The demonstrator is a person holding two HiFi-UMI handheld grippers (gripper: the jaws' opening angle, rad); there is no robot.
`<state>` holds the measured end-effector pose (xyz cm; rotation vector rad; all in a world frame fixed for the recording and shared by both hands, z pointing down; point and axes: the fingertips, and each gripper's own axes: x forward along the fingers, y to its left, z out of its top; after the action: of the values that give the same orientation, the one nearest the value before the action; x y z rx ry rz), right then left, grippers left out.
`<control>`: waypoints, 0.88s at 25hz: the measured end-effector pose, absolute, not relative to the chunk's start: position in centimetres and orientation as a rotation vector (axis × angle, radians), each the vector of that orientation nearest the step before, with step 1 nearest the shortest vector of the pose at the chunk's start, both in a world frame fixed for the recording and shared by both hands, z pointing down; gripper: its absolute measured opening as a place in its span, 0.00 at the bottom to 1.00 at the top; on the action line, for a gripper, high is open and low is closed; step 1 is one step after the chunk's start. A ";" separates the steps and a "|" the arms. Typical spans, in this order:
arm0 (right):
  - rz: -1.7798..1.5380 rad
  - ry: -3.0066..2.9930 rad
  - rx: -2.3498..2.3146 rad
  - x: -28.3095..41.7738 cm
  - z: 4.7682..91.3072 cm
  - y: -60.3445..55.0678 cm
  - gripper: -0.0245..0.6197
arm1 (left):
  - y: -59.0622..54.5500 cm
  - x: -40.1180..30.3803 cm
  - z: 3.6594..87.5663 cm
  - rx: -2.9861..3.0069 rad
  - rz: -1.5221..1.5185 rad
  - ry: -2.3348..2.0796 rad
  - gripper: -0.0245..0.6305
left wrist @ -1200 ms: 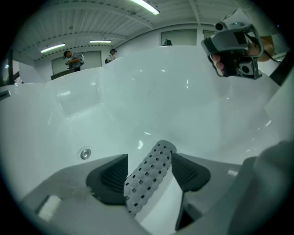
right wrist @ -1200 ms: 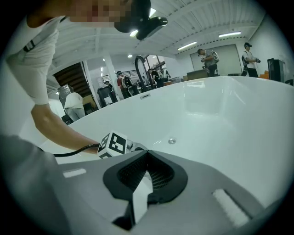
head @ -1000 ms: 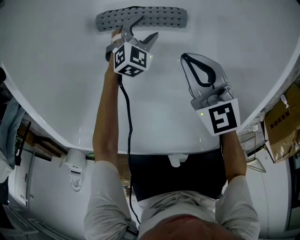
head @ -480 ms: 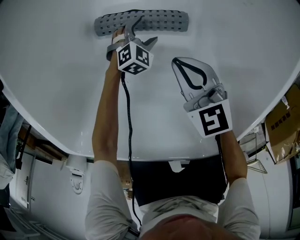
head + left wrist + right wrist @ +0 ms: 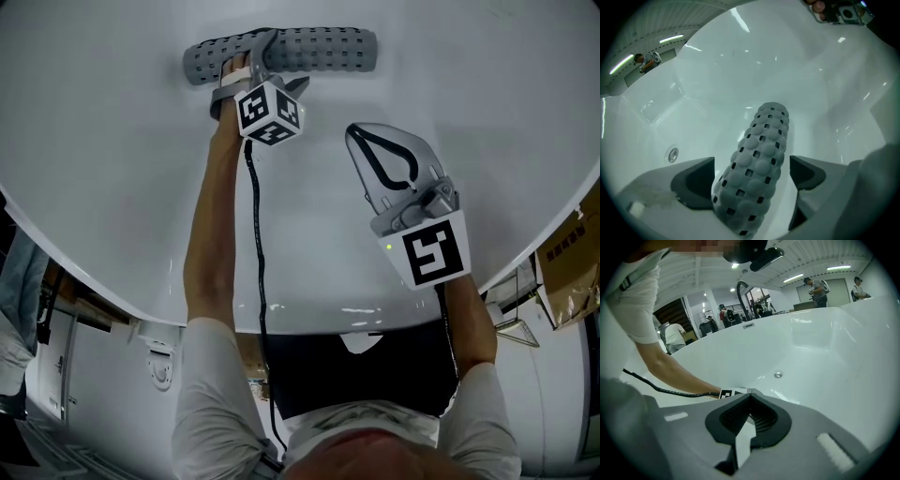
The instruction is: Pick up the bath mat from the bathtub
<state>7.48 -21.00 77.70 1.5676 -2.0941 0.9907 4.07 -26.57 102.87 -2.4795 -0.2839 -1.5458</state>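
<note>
The bath mat (image 5: 309,49), rolled into a grey perforated tube, lies on the bathtub (image 5: 112,141) floor. My left gripper (image 5: 751,174) straddles it, fingers (image 5: 696,180) opening wide to clear its bulk, not pressing yet. My right gripper (image 5: 749,399) hovers aside, fingers pressed together, empty. No readable lettering, only square markers.

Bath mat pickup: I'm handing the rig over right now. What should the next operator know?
Left gripper: fingers opening, one on each side of the rolled bath mat, not gripping it yet.
Right gripper: shut, empty, hovering over the bathtub floor, apart from the mat.
Done: left gripper lined up on the mat, which lies on the tub floor.
Left to do: close on the mat and lift it out.
</note>
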 end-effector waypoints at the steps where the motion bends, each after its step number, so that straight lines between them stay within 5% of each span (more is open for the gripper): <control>1: 0.994 -2.094 1.566 7.6 77.8 -21.1 0.04 | -26.6 4.2 103.1 -2.475 -1.550 -0.287 0.82; 18: 1.021 -2.101 1.551 7.8 78.2 -21.5 0.04 | -27.2 3.4 106.1 -2.270 -1.629 -0.276 0.82; 22: 1.022 -2.094 1.558 8.0 78.2 -21.5 0.04 | -27.4 3.4 106.0 -2.251 -1.661 -0.258 0.73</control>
<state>8.02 -21.55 78.21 1.5583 -2.0942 1.0218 3.39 -27.44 106.04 -2.2508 -0.2576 -1.6608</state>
